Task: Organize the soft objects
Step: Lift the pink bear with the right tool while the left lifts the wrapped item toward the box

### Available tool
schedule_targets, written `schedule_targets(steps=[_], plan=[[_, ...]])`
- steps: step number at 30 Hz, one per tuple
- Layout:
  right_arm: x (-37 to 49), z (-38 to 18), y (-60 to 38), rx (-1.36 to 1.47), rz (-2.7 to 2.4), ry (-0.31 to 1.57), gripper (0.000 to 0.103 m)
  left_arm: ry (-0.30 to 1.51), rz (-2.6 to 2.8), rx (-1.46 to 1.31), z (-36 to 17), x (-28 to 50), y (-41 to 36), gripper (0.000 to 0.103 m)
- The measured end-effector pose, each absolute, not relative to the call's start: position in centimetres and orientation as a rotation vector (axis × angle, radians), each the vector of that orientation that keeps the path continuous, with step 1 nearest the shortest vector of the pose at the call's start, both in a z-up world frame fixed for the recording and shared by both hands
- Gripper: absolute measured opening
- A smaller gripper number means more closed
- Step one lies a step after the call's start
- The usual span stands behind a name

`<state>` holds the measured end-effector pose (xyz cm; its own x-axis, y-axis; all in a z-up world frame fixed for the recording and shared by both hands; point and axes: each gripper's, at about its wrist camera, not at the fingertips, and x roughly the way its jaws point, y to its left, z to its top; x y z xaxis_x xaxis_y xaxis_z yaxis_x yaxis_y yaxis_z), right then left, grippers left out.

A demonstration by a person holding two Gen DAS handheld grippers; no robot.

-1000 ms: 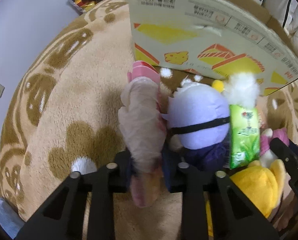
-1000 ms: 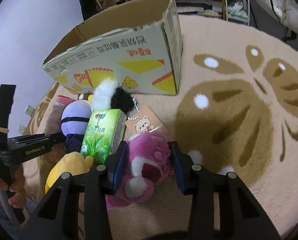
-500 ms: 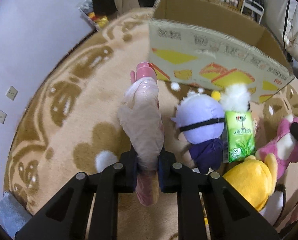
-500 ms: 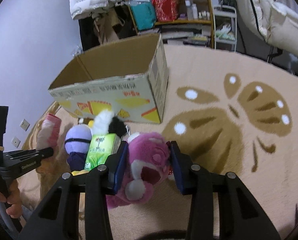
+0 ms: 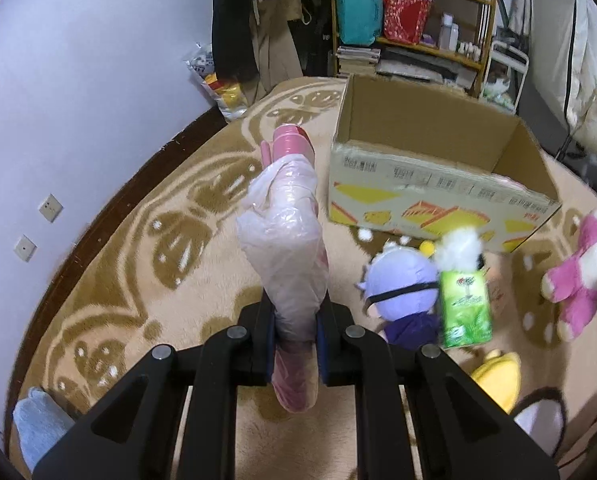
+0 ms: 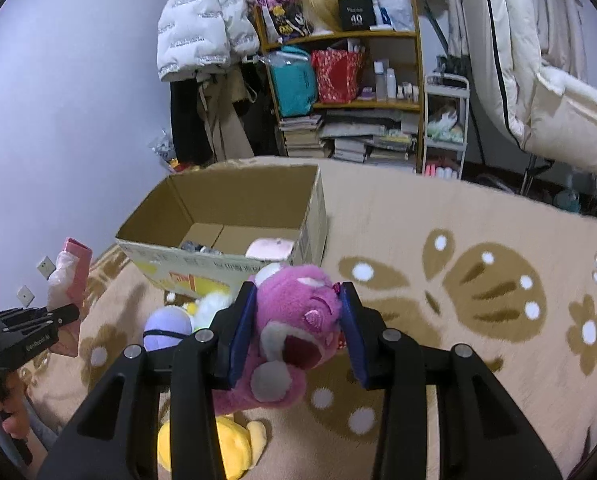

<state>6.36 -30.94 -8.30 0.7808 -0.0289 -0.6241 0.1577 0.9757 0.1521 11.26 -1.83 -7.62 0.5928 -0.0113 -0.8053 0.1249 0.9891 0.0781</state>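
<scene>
Left wrist view: left gripper [image 5: 296,334] clamps bagged pink roll [image 5: 288,240]; right gripper [image 6: 296,332] clamps pink bear [image 6: 294,320]. Both lifted off rug [image 6: 458,224], now near box [image 6: 234,216], ready for dropping in.

A beige carpet [image 5: 110,280] with brown butterfly patterns fills the lower frame. On it: an open cardboard box [image 5: 438,200] upper right, a purple plush [image 5: 398,284], a green tissue pack [image 5: 464,304], seemingly a yellow plush [image 5: 496,376].

The left hand-held gripper [image 5: 296,338] is black plastic with round silver screws and dark blue pads [image 5: 269,340]. The right hand-held gripper [image 6: 296,328] looks the same. Small white letters mark one black side. A hand [image 6: 12,418] shows.
</scene>
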Motion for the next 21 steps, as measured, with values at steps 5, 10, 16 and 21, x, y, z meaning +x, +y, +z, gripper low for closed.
schedule_targets(steps=[5,10,16,21], plan=[[6.5,-6.7,-30.4,0.182,-0.087,0.633,0.044,0.871,-0.087,0.12,-5.7,11.5,-1.7,0.015],[7.4,-5.4,-30.0,0.169,-0.078,0.6,0.044,0.812,-0.119,0.15,-3.8,12.1,-2.6,0.015],[9.6,-4.6,-30.0,0.168,-0.065,0.579,0.044,0.707,-0.14,0.203,-2.2,13.8,-4.2,0.015],[11.8,-4.2,-30.4,0.176,-0.055,0.567,0.044,0.666,-0.16,0.215,-1.4,16.2,-5.8,0.015]])
